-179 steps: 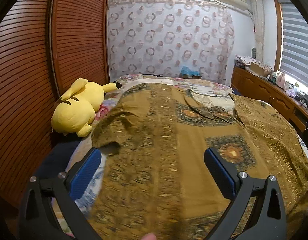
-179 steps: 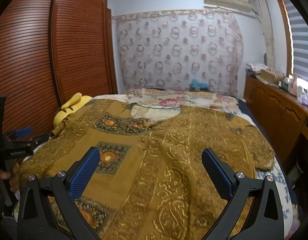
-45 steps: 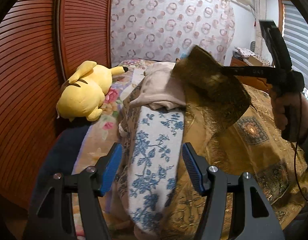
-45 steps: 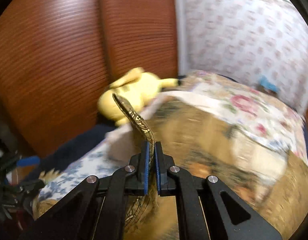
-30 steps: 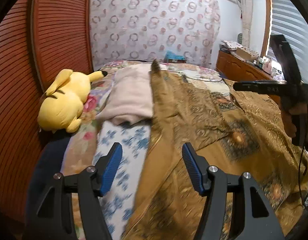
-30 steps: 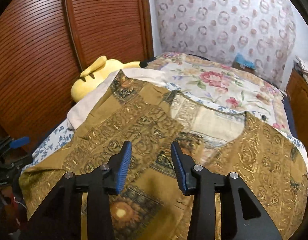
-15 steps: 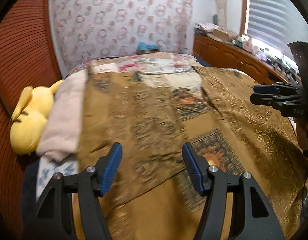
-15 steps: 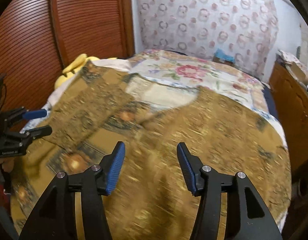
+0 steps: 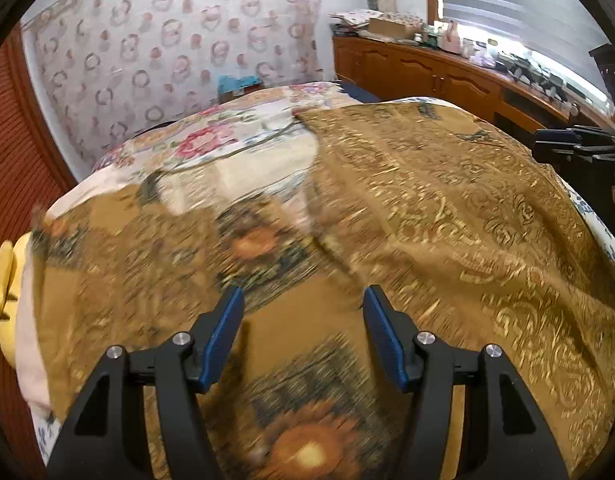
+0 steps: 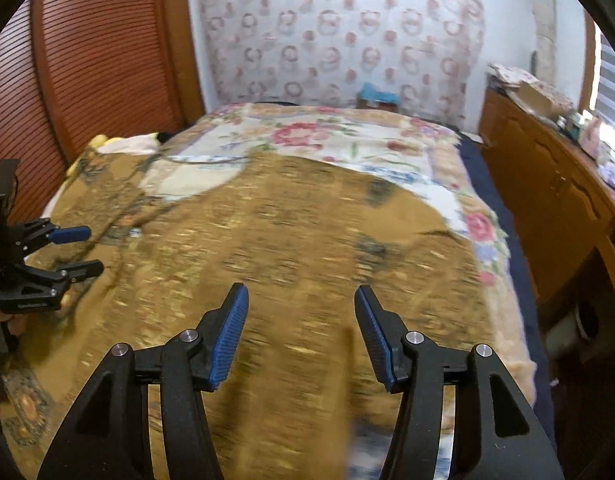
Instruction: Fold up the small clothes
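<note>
Left edge folded inward and let go; both tools now empty above the garment.

The gold patterned garment lies spread on the floral bedspread. A moment ago the right gripper pinched its left edge; now its jaws stand apart, holding nothing. The left gripper is likewise apart and empty. Judgement: first fold laid; the right-hand side remains.

**Materials and finishes at my bed**

My left gripper: matt black plastic, ribbed blue pads, bright metal screws; my right gripper alike. Garment: woven brown cloth, shiny gold patterning. Bedspread: soft floral cloth. Wardrobe door: ribbed reddish wood. Sideboard: glossy wood.
</note>
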Demonstrator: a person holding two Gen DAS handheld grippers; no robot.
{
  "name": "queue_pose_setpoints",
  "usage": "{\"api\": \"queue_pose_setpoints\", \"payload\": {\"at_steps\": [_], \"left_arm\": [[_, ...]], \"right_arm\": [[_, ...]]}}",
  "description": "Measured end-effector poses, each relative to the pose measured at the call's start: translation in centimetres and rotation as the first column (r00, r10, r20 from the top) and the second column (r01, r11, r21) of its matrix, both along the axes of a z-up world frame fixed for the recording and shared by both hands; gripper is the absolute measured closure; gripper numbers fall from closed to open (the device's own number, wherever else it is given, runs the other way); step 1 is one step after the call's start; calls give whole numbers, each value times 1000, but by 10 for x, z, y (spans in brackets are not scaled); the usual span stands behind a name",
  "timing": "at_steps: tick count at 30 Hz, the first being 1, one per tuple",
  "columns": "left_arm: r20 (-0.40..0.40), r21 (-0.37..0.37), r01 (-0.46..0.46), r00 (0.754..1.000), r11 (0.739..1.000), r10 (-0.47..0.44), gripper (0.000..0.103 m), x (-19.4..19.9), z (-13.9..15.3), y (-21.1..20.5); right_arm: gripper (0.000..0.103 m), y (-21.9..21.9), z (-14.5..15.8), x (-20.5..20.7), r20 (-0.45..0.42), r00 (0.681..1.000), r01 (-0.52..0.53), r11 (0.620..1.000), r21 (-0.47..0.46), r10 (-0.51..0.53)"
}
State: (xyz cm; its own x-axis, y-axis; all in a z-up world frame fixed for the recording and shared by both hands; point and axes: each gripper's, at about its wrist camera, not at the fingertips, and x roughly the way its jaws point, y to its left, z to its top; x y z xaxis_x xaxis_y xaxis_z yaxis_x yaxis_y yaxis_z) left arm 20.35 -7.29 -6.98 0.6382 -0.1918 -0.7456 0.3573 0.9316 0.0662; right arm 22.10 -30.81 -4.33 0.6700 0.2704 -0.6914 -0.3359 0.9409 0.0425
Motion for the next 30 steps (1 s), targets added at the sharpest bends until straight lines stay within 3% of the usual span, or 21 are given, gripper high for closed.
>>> {"api": "queue_pose_setpoints", "payload": {"at_steps": [9,19,30], "left_arm": [[-20,28,72,997,997,-72,41,17,-5,-49],[-54,-35,58,997,998,-60,36,24,-7,-46],[-70,-48,26,997,998,-30,27,24,-7,-44]], "right_arm": [[47,-68,-17,17,-49,992,120,993,-4,-120],[47,-100,-36,26,-121,976,183,983,5,-181],[46,-122,-47,31,-207,959,217,970,111,-191]]}}
